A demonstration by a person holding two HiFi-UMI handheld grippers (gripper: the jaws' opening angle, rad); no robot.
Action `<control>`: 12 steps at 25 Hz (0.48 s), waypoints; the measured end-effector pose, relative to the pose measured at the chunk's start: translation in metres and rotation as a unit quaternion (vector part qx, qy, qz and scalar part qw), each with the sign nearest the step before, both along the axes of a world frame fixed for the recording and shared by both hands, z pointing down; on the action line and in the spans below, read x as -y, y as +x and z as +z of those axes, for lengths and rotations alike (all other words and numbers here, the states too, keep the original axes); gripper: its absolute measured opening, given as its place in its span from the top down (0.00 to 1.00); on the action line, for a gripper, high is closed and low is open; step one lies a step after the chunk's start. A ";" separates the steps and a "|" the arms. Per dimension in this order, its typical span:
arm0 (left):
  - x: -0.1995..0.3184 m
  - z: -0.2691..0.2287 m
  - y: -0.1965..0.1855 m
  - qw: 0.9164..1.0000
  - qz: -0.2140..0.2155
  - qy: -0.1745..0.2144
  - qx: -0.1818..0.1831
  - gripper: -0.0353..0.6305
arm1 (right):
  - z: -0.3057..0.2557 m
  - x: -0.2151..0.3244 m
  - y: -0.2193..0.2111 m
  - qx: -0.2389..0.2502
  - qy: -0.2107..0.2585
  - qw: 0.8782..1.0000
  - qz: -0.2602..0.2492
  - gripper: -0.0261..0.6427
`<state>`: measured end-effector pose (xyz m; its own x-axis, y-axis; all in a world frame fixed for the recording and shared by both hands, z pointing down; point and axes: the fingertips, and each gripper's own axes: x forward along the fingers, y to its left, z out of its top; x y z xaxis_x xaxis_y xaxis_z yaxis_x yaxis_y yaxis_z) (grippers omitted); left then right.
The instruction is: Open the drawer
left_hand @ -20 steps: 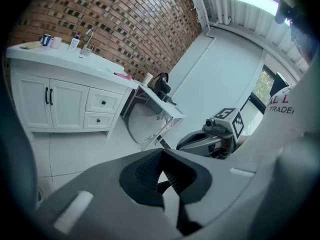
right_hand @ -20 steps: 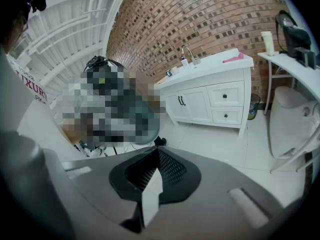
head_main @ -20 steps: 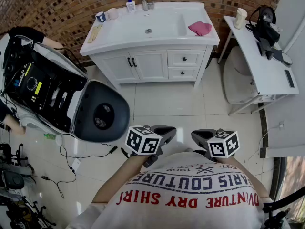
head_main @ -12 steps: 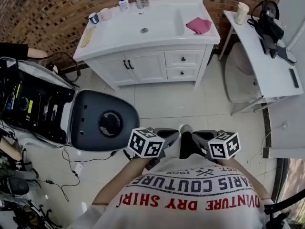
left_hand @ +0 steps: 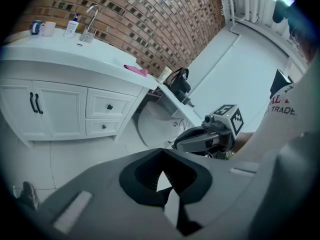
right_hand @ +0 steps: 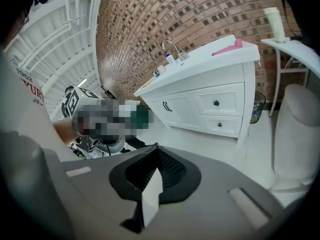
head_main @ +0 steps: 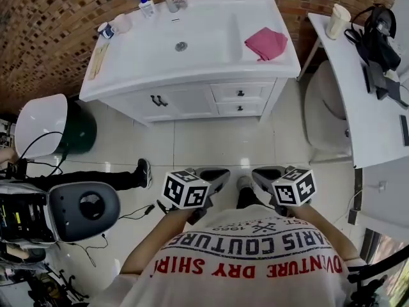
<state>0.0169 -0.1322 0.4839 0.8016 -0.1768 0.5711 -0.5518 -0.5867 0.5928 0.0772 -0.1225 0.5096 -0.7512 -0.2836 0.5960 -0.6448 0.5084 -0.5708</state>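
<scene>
Our L gripper (head_main: pixel 216 174) and R gripper (head_main: pixel 261 174) hang over the floor tiles (head_main: pixel 217 139), well apart from the white vanity (head_main: pixel 185 101); both jaws clenched, empty. Top drawer (head_main: pixel 241 93) sits closed at vanity's front right end, below the pink cloth (head_main: pixel 266 43).

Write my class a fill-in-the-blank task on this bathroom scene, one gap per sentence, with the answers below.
1. The cloth on the vanity is ____.
2. The vanity has ____ drawers, both shut.
3. The wall behind it is made of ____.
4. The left tongs and right tongs hold ____.
Answers: pink; two; brick; nothing.
</scene>
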 end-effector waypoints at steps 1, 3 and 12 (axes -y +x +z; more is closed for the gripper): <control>0.012 0.001 0.004 1.000 -0.003 -0.003 0.004 0.97 | 0.002 0.013 0.005 0.000 -0.005 1.000 -0.003 0.95; 0.035 0.002 0.009 1.000 -0.010 -0.008 0.011 0.97 | 0.004 0.036 0.012 0.000 -0.013 1.000 -0.010 0.95; 0.099 0.025 -0.003 0.998 -0.046 -0.030 0.016 0.97 | 0.031 0.103 0.010 -0.007 -0.038 0.999 -0.026 0.95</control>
<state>0.0143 -0.2311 0.5087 0.7649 -0.2136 0.6077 -0.6208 -0.4961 0.6071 0.0873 -0.2251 0.5402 -0.7546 -0.1983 0.6255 -0.6275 0.4966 -0.5996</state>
